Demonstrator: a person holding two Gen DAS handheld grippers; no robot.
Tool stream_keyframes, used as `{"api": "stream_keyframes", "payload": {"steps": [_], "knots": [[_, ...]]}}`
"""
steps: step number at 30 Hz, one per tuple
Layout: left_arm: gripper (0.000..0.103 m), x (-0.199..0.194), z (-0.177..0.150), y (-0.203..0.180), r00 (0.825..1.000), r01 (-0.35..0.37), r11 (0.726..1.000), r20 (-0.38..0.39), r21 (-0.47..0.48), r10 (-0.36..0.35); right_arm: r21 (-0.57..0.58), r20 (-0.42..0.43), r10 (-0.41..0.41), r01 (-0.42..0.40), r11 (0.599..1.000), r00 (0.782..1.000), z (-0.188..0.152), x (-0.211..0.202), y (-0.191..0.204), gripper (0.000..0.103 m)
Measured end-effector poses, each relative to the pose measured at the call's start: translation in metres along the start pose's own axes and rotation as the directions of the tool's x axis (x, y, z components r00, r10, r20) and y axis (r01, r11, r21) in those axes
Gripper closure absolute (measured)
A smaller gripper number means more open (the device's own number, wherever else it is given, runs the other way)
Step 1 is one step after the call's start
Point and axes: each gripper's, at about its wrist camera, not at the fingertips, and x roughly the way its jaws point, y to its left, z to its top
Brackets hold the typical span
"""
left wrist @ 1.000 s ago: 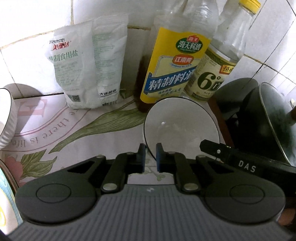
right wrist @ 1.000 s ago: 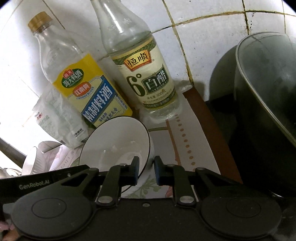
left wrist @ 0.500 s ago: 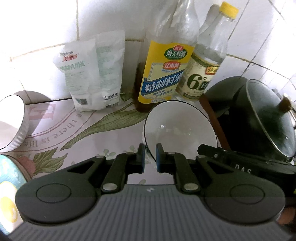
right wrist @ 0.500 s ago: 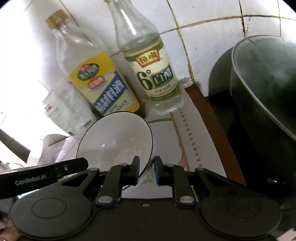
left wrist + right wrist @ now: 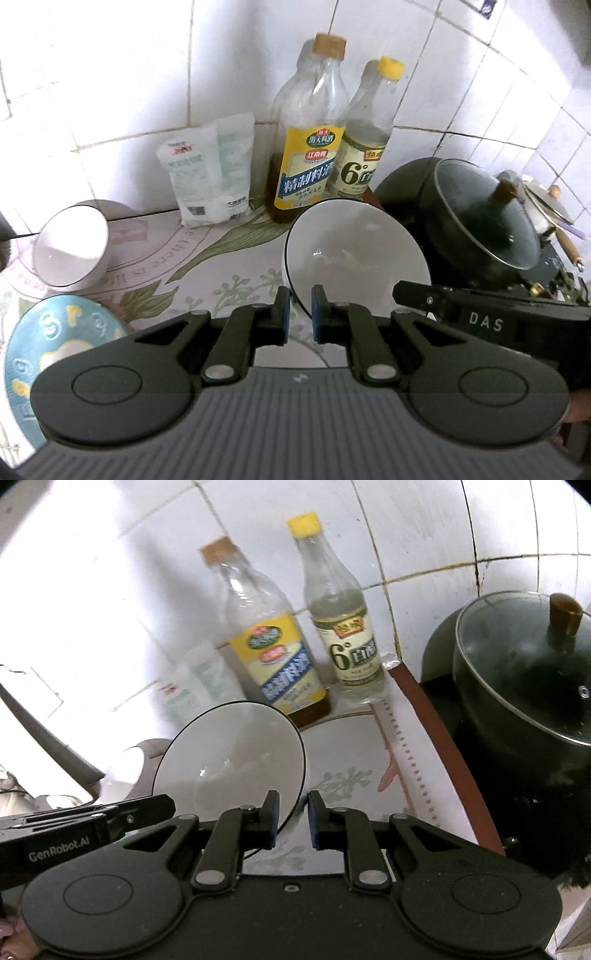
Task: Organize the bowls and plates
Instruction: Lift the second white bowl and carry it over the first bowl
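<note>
A white bowl with a thin dark rim [image 5: 354,251] [image 5: 229,760] hangs tilted above the patterned counter, held from both sides. My left gripper [image 5: 297,314] is shut on its left rim. My right gripper [image 5: 291,816] is shut on the opposite rim, and its black body [image 5: 480,317] shows at the right of the left wrist view. The left gripper's body [image 5: 92,823] shows at the left of the right wrist view. A second white bowl [image 5: 70,247] lies tipped on the counter at the left. A blue patterned plate [image 5: 55,354] sits at the lower left.
Against the tiled wall stand a white salt bag [image 5: 210,173], a yellow-labelled bottle [image 5: 306,147] and a vinegar bottle [image 5: 362,147]. A black pot with a glass lid [image 5: 480,221] fills the right side, with more cookware behind it.
Both grippers have risen and drawn back together with the bowl still gripped. The bottles look smaller, and the second bowl, the blue plate and the pot lid have come into view.
</note>
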Motion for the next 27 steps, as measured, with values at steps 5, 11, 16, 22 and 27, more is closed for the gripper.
{"api": "stream_keyframes", "payload": {"steps": [5,11,16,22,27], "knots": [[0.093,-0.031,-0.009,0.009,1.000,-0.008,1.000,0.009,0.016,0.008,-0.007,-0.011,-0.005,0.005,1.000,1.000,-0.012,-0.018,0.025,0.083],[0.093,-0.048,-0.025,0.022,1.000,-0.016,1.000,-0.009,0.014,0.016,-0.006,-0.029,-0.009,0.009,1.000,1.000,-0.032,-0.024,0.044,0.083],[0.093,-0.048,-0.040,0.032,0.999,-0.021,1.000,-0.040,0.017,0.021,-0.006,-0.057,-0.020,0.020,1.000,0.998,-0.045,-0.021,0.052,0.083],[0.093,-0.041,-0.051,0.041,0.997,-0.024,1.000,-0.072,0.012,0.025,-0.023,-0.081,-0.035,0.033,0.999,0.996,-0.058,-0.013,0.057,0.082],[0.093,-0.031,-0.059,0.044,0.995,-0.041,0.999,-0.095,0.017,0.043,-0.025,-0.097,-0.039,0.036,0.999,0.995,-0.065,-0.003,0.057,0.082]]}}
